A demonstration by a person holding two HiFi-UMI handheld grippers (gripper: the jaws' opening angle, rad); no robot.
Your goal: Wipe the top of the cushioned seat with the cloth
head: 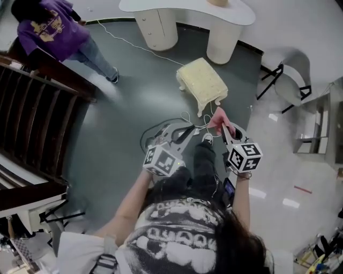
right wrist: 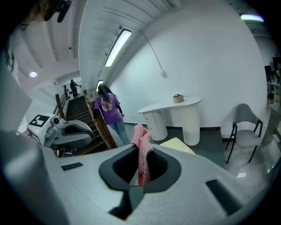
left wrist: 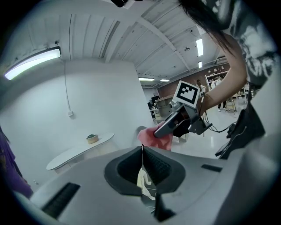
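Note:
The cream cushioned seat [head: 202, 83] stands on the dark green floor ahead of me; the right gripper view catches one corner of this seat [right wrist: 178, 145]. A pink cloth [head: 219, 118] hangs from my right gripper [head: 222, 126], which is shut on it just short of the seat's near corner. In the right gripper view the cloth [right wrist: 141, 154] dangles between the jaws. My left gripper [head: 186, 131] is held to the left of the right one, shut and empty. The left gripper view shows its jaws pressed together, with the right gripper [left wrist: 163, 131] and cloth [left wrist: 153, 138] beyond.
A white curved table [head: 187, 13] stands behind the seat. At the right is a white folding chair [head: 292, 80]. A person in a purple top [head: 53, 27] stands at the far left by a dark wooden stair railing [head: 32, 107]. White cables [head: 185, 119] lie on the floor.

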